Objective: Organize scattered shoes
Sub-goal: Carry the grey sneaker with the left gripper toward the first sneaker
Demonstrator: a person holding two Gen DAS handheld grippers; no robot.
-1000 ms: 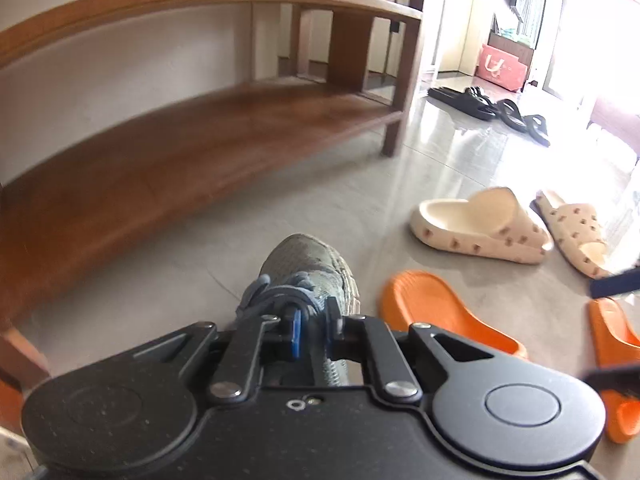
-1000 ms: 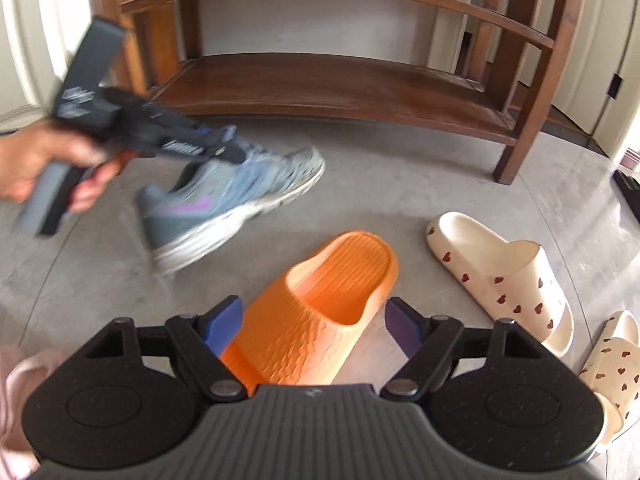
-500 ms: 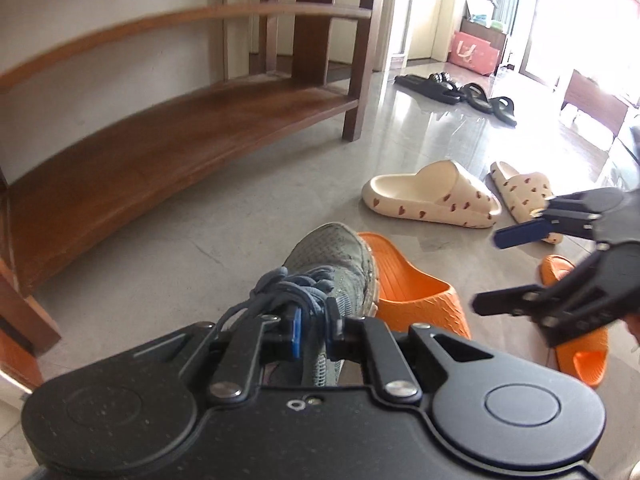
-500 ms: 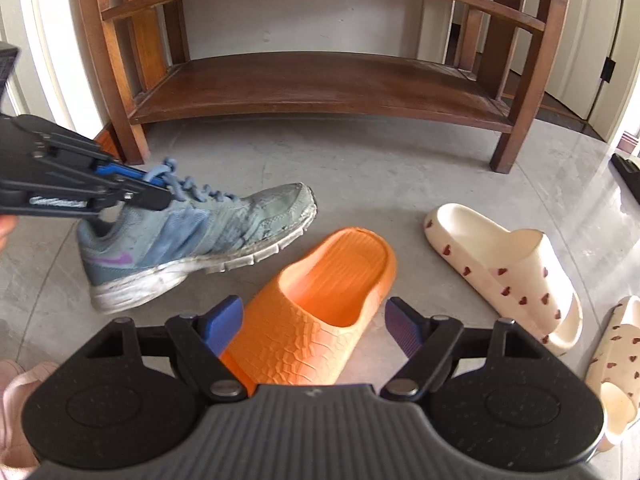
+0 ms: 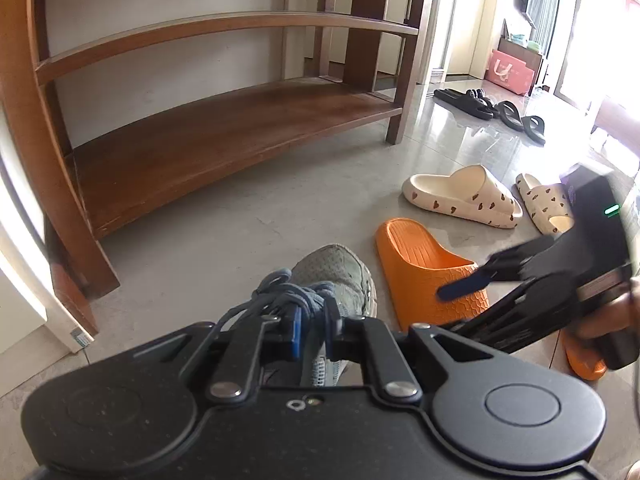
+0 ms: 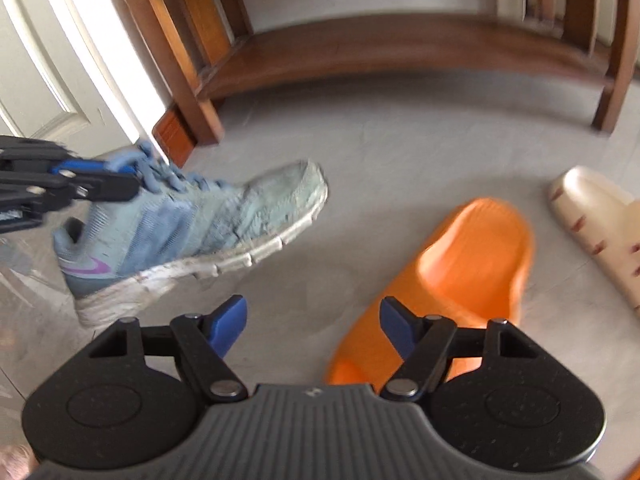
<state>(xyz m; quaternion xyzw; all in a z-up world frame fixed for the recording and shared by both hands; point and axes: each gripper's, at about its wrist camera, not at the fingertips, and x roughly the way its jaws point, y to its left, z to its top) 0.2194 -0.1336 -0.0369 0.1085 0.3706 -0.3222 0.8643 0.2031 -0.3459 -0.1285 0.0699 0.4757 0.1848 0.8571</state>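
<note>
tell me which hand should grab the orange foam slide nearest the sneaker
Right. Its tongs are open and empty, right above the orange foam slide. The left tongs are shut on the laces of the grey-blue mesh sneaker.

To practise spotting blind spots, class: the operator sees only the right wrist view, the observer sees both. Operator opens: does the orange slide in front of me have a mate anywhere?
Observer: Yes. A second orange slide lies on the floor, partly hidden behind the right tongs in the left wrist view.
Operator: Is the cream heart slide single?
Observer: No, a second cream slide lies right beside it.
Operator: Any other shoes?
Observer: Several black sandals lie on the floor past the wooden rack, towards a bright doorway.
</note>
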